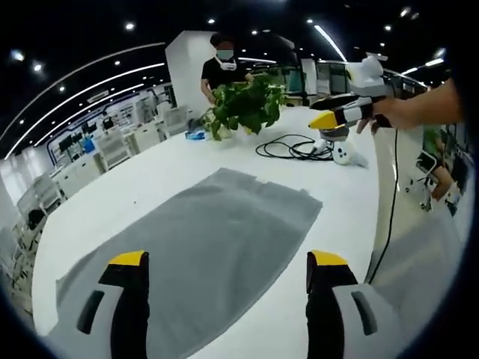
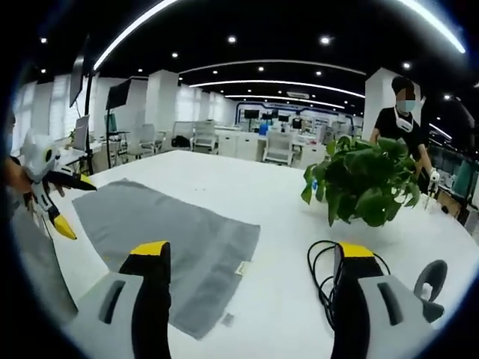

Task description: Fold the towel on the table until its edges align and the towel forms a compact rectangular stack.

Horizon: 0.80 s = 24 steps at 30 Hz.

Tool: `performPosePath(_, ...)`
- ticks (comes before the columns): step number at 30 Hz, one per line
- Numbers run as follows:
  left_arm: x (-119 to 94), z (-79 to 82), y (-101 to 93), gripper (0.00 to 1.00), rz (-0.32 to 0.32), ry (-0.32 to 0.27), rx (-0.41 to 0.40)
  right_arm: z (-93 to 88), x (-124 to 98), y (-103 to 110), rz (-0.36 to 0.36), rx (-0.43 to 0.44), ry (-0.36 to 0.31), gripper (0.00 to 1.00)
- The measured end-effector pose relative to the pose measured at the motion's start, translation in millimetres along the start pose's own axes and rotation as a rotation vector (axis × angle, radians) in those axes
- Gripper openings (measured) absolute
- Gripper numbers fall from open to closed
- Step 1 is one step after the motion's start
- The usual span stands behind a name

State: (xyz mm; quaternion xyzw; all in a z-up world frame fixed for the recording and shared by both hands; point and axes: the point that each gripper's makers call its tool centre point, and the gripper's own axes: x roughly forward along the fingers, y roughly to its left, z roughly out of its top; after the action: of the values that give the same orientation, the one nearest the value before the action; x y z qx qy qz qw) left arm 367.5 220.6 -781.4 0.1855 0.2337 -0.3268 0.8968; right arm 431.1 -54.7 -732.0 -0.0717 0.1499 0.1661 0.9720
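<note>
The grey towel (image 1: 198, 247) lies spread flat in a single layer on the white desk (image 1: 150, 176), its long side running away from the left hand-held gripper (image 1: 228, 263), whose yellow-tipped jaws stand spread wide above the towel's near end, touching nothing. In the right gripper view the same towel (image 2: 172, 239) shows a small white label at its edge, and the right hand-held gripper (image 2: 254, 254) hovers with its jaws spread apart, one tip over the towel's corner and the other over bare desk (image 2: 247, 187) beside the towel, gripping nothing. Beyond the towel's far end, in the left gripper view, a coiled black cable (image 1: 288, 147) lies on the desk, with a small white device (image 1: 340, 153) just beside it. Farther from the towel stands a leafy green potted plant (image 1: 247, 105), and behind the plant a person in a black shirt (image 1: 221, 71) stands at the desk's far edge. The right hand-held gripper also comes into the left gripper view from the right, held up in a hand (image 1: 397, 112) above the cable. Rows of white desks and chairs (image 2: 277, 146) fill the room behind.
</note>
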Motion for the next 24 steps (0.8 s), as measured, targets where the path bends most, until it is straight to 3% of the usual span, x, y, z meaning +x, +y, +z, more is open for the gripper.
performPosePath(5,16.2,12.5,-14.8,0.88,-0.045,-0.009,0.065,1.5,12.2,-7.3,0.0,0.02,-0.004,0.9)
performPosePath(24,71.9,37.5,-62.2,0.8,-0.201,0.001,0.057,-12.1,66.1,-20.9,0.021,0.101,0.023,0.85)
